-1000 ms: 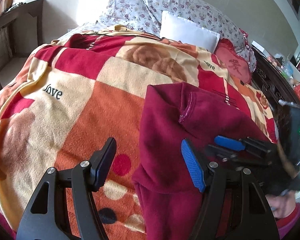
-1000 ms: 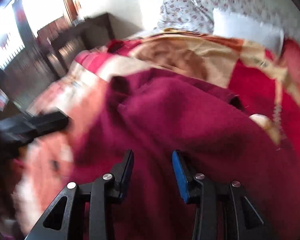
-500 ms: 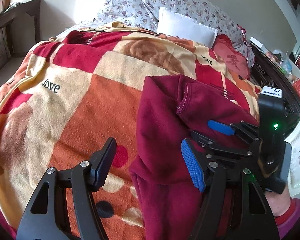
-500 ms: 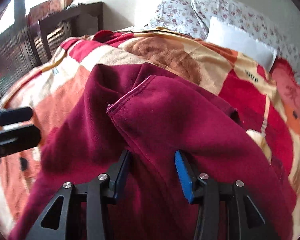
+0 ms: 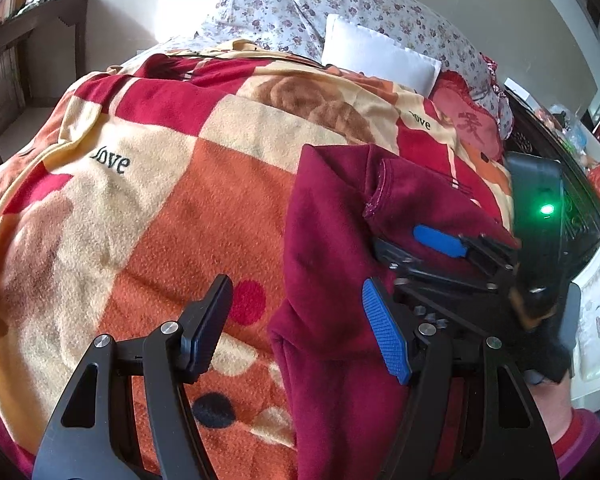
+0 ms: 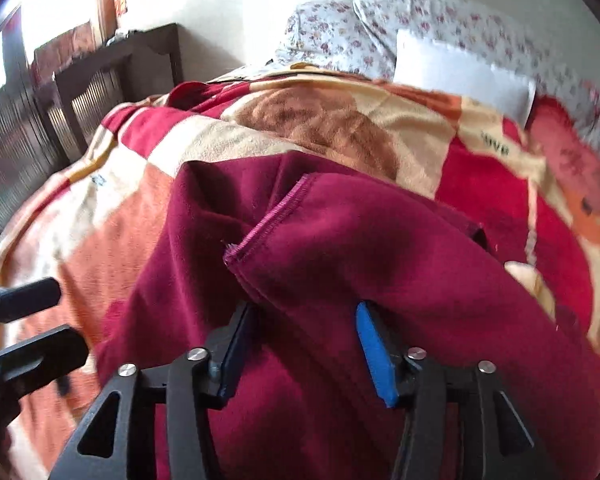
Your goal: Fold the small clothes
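Maroon fleece garment lies partly folded on the patchwork blanket of the bed, right of centre in the left wrist view. We see the left hand-held gripper released, its jaws spread across the garment's left edge. The right hand-held gripper straddles a raised fold, jaws parted. A white pillow sits at upper right.

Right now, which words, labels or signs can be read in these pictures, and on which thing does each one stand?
"Love", partly hidden by a fold, on a cream square of the blanket.
"ove", the same word with its first letter cut off, on the blanket near the red cushion.
One Chinese character on the red cushion, too blurred to name.
No text on the maroon garment.
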`<state>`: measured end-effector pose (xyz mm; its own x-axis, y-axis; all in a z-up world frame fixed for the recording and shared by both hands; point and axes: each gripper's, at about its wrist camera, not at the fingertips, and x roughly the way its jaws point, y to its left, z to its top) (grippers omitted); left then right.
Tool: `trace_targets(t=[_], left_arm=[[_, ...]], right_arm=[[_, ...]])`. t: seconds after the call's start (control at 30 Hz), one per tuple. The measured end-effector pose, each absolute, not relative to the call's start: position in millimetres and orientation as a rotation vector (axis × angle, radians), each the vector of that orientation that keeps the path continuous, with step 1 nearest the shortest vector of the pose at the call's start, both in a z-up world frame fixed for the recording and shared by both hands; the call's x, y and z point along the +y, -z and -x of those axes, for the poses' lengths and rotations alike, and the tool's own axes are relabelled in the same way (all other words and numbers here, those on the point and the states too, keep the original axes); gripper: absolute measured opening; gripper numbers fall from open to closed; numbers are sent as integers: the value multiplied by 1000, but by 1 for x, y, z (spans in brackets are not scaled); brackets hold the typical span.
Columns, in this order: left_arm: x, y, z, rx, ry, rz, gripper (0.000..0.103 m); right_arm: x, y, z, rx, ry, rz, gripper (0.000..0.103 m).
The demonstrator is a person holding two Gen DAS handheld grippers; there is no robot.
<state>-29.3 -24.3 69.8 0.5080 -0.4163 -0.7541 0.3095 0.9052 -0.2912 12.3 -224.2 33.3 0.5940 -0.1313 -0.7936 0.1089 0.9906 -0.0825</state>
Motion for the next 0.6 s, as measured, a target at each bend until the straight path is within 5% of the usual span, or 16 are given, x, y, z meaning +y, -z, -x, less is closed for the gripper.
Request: trace_targets(t=[0.1, 0.27, 0.6], left_arm=[[-22, -70, 29, 944, 435, 124, 68], [-12, -73, 29, 935, 422, 131, 68], [-1, -91, 22, 901, 421, 239, 68]], right_arm=[[-221, -30, -14, 906, 167, 69, 54], [-251, -49, 0, 886, 39, -135, 6], [-212, -50, 33, 963, -274, -325, 6]])
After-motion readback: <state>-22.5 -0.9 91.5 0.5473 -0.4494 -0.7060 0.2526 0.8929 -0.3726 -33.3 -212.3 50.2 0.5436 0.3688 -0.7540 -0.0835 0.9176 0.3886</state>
